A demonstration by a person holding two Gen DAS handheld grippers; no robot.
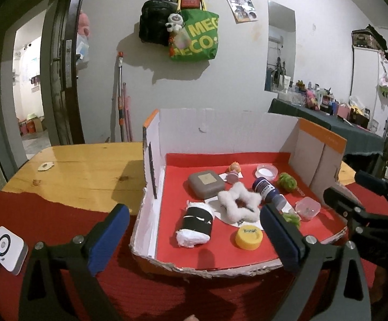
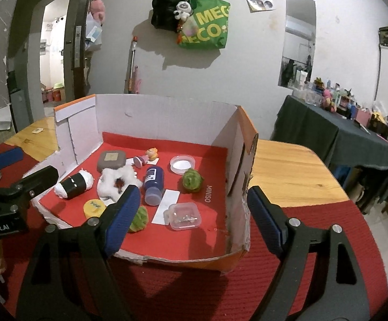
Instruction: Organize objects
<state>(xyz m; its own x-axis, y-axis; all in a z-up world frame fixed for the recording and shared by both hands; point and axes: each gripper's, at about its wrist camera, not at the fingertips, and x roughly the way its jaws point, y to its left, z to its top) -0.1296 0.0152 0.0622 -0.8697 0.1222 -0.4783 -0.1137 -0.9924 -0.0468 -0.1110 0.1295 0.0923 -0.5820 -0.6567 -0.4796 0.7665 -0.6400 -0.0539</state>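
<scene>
2 grippers open | box (image 2: 167, 117) front edge low, torn

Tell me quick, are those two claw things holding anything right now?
Left gripper: open, holding nothing, in front of the cardboard box.
Right gripper: open, holding nothing, over the box's right front corner.

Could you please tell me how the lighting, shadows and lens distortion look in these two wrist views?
Left wrist view: strong fisheye bending with dark corners; the green tote bag throws a hard shadow on the white wall; the open cardboard box with red lining is sharp. Right wrist view: same curvature; a dark shadow lies on the red ribbed cloth in front of the box.
</scene>
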